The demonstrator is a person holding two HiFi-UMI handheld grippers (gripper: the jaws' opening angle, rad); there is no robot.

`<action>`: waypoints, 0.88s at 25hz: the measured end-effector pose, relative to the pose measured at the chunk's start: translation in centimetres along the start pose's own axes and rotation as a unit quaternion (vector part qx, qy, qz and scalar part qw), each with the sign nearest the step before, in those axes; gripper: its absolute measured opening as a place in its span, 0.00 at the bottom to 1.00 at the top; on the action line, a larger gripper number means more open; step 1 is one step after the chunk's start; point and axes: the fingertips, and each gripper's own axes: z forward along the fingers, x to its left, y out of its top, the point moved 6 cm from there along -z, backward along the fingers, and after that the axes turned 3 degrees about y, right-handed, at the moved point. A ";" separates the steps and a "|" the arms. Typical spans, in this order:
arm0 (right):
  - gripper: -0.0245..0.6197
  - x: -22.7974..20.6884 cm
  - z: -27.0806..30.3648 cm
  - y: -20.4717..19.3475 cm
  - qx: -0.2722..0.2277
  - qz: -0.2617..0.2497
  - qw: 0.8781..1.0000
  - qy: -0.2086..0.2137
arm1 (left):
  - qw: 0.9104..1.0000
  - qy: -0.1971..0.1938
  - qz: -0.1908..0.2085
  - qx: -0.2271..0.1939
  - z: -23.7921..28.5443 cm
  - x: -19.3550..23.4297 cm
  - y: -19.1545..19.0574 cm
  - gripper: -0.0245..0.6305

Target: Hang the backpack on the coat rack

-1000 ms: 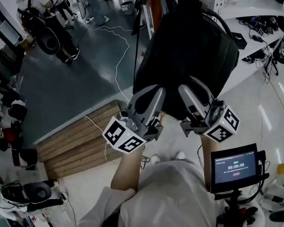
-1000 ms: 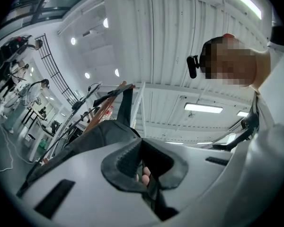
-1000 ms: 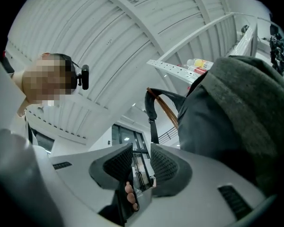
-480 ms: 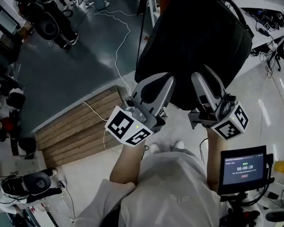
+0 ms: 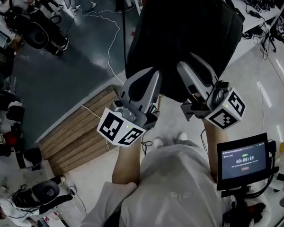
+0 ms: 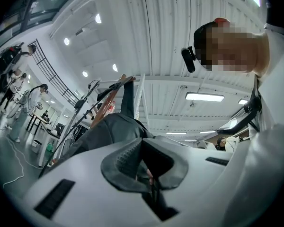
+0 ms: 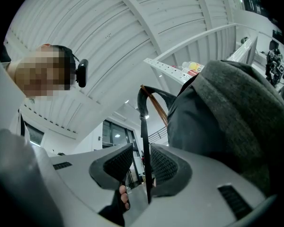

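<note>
A black backpack (image 5: 184, 32) hangs raised at the top centre of the head view, above both grippers. My left gripper (image 5: 149, 77) reaches up under its lower left, shut on a thin dark strap (image 6: 152, 186) of the backpack (image 6: 109, 131). My right gripper (image 5: 191, 72) is under the lower right. In the right gripper view a taut black strap (image 7: 144, 141) runs between the jaws of the right gripper (image 7: 142, 167), and the jaws are shut on it. The strap loops at the top beside a brown coat rack arm (image 7: 158, 110). The rack's reddish pole (image 6: 111, 93) rises behind the bag.
A wooden slatted platform (image 5: 80, 131) lies on the floor at the left. A white cable (image 5: 114, 37) trails over the dark floor. People stand at the far left (image 5: 33, 13). A small monitor on a stand (image 5: 244, 160) is at the lower right, and cluttered shelves (image 5: 260, 13) at the upper right.
The backpack and both grippers sit a little higher and further left in the head view. Both grips look unchanged.
</note>
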 end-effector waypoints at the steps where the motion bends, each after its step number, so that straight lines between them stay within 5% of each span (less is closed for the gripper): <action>1: 0.23 0.0 0.0 0.0 0.000 -0.001 1.000 -0.001 | 1.000 0.000 -0.002 0.000 -0.1 0.0 0.0 0.05; 11: 0.16 -0.6 -0.5 -0.1 -0.003 0.012 1.000 -0.019 | 0.998 -0.027 -0.052 -0.004 0.0 -0.3 -0.2 0.05; 22: 0.16 -0.4 -0.3 0.1 -0.004 0.008 1.000 -0.008 | 0.996 -0.013 0.021 0.081 0.8 -0.6 -1.0 0.05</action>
